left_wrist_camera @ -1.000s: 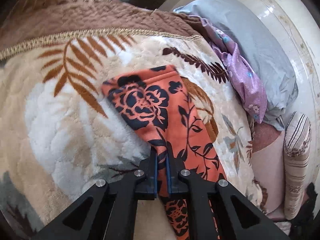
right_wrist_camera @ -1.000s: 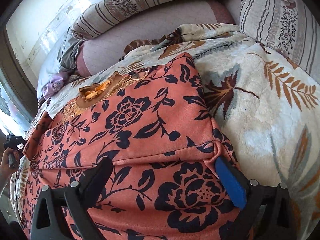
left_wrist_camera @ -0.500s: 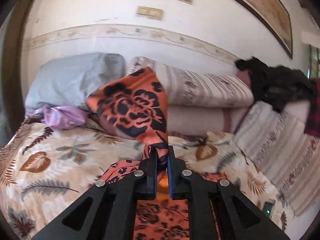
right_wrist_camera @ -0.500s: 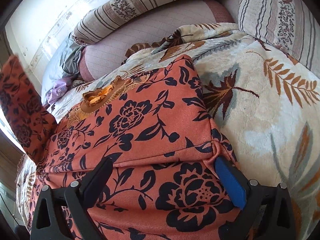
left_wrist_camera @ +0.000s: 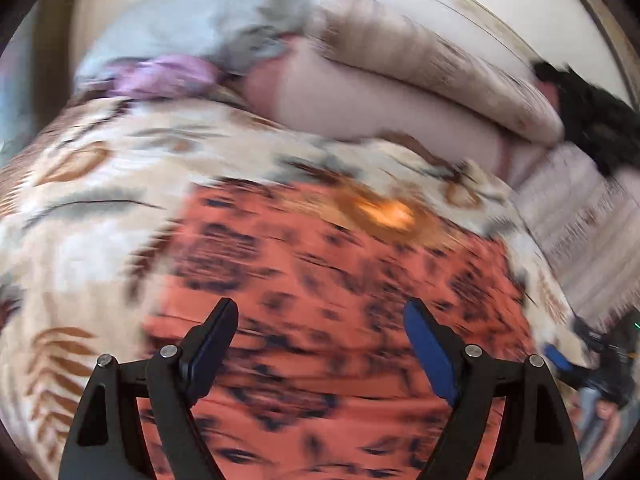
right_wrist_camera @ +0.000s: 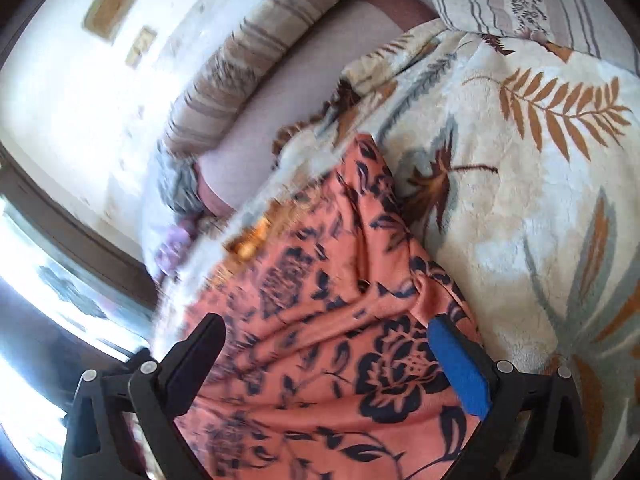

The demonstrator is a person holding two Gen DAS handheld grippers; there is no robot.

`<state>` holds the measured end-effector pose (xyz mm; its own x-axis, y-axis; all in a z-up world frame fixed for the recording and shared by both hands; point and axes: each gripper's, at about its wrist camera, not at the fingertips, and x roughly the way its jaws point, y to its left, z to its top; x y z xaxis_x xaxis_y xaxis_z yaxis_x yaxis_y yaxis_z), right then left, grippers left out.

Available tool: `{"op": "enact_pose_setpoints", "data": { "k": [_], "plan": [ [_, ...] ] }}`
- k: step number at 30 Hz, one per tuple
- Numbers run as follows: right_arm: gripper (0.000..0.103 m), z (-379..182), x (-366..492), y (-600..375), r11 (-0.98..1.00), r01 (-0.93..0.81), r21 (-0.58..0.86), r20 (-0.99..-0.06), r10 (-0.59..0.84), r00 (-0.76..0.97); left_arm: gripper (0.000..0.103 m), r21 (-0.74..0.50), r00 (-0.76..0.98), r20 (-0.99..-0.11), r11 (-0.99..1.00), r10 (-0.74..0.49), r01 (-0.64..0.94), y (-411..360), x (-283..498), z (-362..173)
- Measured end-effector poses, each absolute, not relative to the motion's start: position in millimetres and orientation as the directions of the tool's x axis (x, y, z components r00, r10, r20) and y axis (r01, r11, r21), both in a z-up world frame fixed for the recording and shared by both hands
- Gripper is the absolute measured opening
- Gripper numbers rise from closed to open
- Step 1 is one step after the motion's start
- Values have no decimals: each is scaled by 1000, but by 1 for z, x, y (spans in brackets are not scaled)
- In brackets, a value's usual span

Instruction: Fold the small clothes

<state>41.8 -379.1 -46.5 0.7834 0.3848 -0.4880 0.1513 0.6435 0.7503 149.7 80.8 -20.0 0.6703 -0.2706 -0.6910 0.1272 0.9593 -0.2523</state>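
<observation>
Left gripper point(left_wrist_camera: 320, 316): jaws opening, now wide apart, nothing pinched between the pads; the garment point(left_wrist_camera: 340, 300) lies on the blanket below the gap, pads not pressing it. Left wrist view is heavily motion-blurred, so fine detail there is unreadable. Right gripper point(right_wrist_camera: 328, 336): jaws spread wide, garment point(right_wrist_camera: 340, 280) under and between the fingers; the blue pad point(right_wrist_camera: 460, 368) sits against a bunched fold at the cloth's right edge, but whether it presses the fabric I cannot tell, and the other finger is clear of the cloth surface as far as can be seen. Garment: orange with dark navy floral print, spread over the middle of the blanket point(right_wrist_camera: 540, 200), wrinkled near the right gripper, with an orange-gold embroidered patch point(left_wrist_camera: 384, 212) toward its far end. Blanket: cream plush with brown and grey leaf pattern, covering the bed. Beyond the garment: a plain pink cushion point(left_wrist_camera: 360, 108), and behind it a striped bolster point(left_wrist_camera: 440, 64) along the wall. Far left corner: a grey pillow point(left_wrist_camera: 192, 12) with a purple cloth point(left_wrist_camera: 168, 76) bunched beside it. Far right: a dark heap point(left_wrist_camera: 592, 120), blurred, not identifiable. The right gripper shows small at the lower right edge of the left view.
</observation>
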Motion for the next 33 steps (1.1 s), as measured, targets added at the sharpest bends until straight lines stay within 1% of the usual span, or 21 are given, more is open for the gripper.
{"op": "enact_pose_setpoints", "data": {
  "k": [3,7,10,11,13,17,18,19,20,21,22,23,24,25,26,29,30,31,32,33],
  "plan": [
    [102,-36,44,-374,573,113,812,-422,442,791,85,-316,676,-706,948,-210,-35,137,163,-47],
    [102,-43,71,-357,548,153,822,-460,481,746,85,-425,632,-741,887,-226,-181,183,170,-91],
    [98,-64,93,-355,501,252,828,-508,479,716,85,-483,651,-714,855,-257,-191,189,169,-88],
    [95,-70,97,-355,478,283,832,-516,475,713,85,-503,657,-700,846,-279,-177,189,168,-86],
    [95,-76,102,-356,457,317,831,-527,464,712,85,-524,659,-694,831,-290,-185,192,168,-84],
    [91,-72,109,-356,476,351,806,-561,427,709,85,-595,647,-690,764,-324,-251,206,169,-95],
    [91,-73,112,-355,499,368,785,-589,413,695,85,-600,646,-689,758,-328,-255,207,169,-93],
    [85,-78,116,-355,519,390,760,-621,406,670,85,-596,642,-693,761,-327,-255,205,169,-92],
    [68,-82,118,-355,532,416,737,-650,389,652,85,-588,639,-697,768,-324,-253,203,171,-92],
    [58,-84,119,-356,546,441,712,-677,366,639,85,-579,638,-701,776,-318,-249,201,172,-92],
    [35,-84,121,-356,565,458,687,-701,347,623,85,-570,637,-704,784,-313,-244,200,172,-92],
    [22,-82,124,-355,592,467,658,-726,331,603,85,-564,636,-707,790,-311,-241,199,172,-92],
    [21,-76,126,-352,626,461,628,-743,306,596,85,-561,634,-708,793,-310,-239,198,172,-92],
    [18,-65,127,-346,676,442,589,-757,270,595,85,-562,634,-708,793,-313,-236,199,173,-92],
    [17,-48,126,-337,728,406,552,-757,233,611,85,-567,635,-705,789,-317,-235,200,172,-92],
    [17,-7,109,-318,813,322,485,-713,155,684,85,-578,641,-698,779,-319,-243,204,170,-90],
    [17,-9,103,-318,816,339,468,-712,121,692,85,-574,645,-698,782,-311,-244,204,170,-88],
    [21,-22,100,-321,818,379,433,-737,80,671,85,-567,649,-699,786,-302,-245,203,171,-88],
    [43,-44,103,-326,819,418,394,-789,68,611,85,-561,649,-701,791,-297,-245,201,171,-87],
    [62,-73,108,-334,797,456,396,-844,121,523,85,-558,646,-703,794,-298,-241,200,172,-87]
  ]
}}
